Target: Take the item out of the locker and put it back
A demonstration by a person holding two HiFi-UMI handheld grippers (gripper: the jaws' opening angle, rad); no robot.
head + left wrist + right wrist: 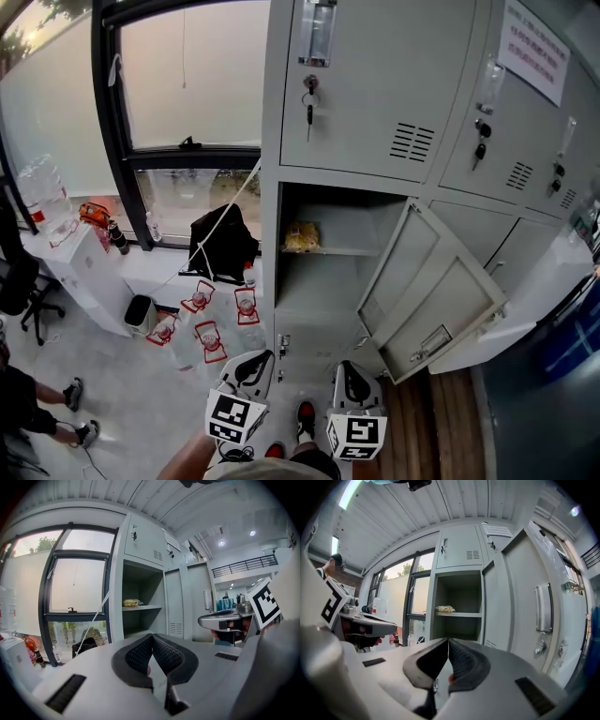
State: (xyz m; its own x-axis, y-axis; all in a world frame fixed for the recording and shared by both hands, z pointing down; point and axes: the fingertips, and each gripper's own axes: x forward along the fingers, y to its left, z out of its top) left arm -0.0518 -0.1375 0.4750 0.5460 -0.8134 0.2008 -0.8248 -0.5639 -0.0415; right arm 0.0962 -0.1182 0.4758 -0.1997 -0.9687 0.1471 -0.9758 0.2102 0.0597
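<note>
A yellow packet (301, 237) lies on the shelf of the open grey locker (281, 281); it also shows as the packet (132, 603) in the left gripper view and as the packet (445, 609) in the right gripper view. The locker door (436, 305) hangs swung out to the right. My left gripper (251, 367) and right gripper (351, 377) are held low, well in front of the locker. The left gripper (152, 636) has its jaws together with nothing between them. The right gripper (448, 641) is likewise shut and empty.
Closed lockers with keys (308, 98) stand above and to the right. A window (183, 84) is at the left, with a black bag (225, 239), several water bottles (211, 323) on the floor, a white cabinet (80, 272) and an office chair (23, 291).
</note>
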